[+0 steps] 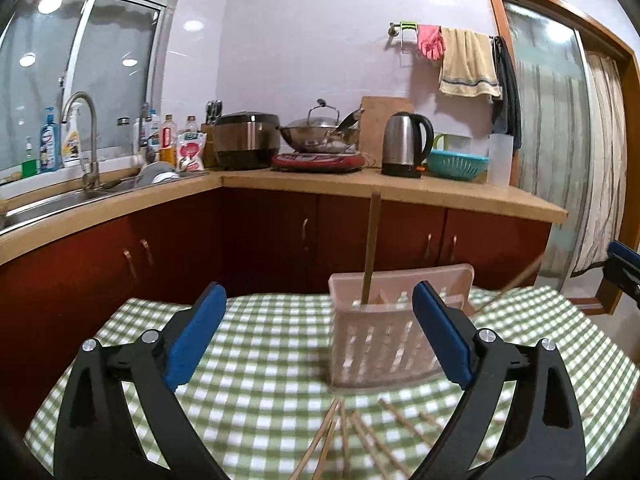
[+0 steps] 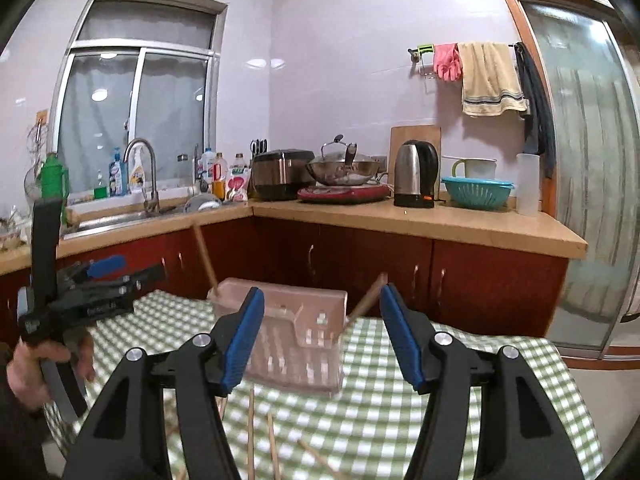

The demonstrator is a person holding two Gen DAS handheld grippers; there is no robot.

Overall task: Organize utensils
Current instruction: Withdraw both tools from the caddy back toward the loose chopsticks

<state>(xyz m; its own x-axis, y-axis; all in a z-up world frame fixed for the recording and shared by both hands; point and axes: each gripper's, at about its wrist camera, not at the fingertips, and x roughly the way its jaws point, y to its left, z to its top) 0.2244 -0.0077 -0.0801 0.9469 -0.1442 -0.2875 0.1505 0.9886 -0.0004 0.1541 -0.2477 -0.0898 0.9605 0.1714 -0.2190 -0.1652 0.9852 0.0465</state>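
Note:
A pale pink slotted utensil holder point(image 1: 372, 344) point(image 2: 304, 344) stands on the green checked tablecloth point(image 1: 260, 360) point(image 2: 380, 380). One wooden chopstick point(image 1: 371, 248) point(image 2: 205, 258) stands upright in its left end. A second chopstick point(image 1: 516, 280) point(image 2: 368, 296) leans out of its right end. Several loose chopsticks point(image 1: 344, 436) point(image 2: 251, 428) lie on the cloth in front of the holder. My left gripper point(image 1: 320, 288) is open wide just short of the holder, with nothing between its blue pads. My right gripper point(image 2: 322, 292) is open too, short of the holder and empty.
A hand point(image 2: 24, 372) holds the left gripper point(image 2: 100, 276) at the table's left side. Behind the table runs a wooden counter point(image 1: 400, 192) over red cabinets, with a sink point(image 1: 60, 200), rice cooker point(image 1: 246, 140), wok point(image 1: 320, 132), kettle point(image 1: 406, 144) and teal colander point(image 1: 456, 164).

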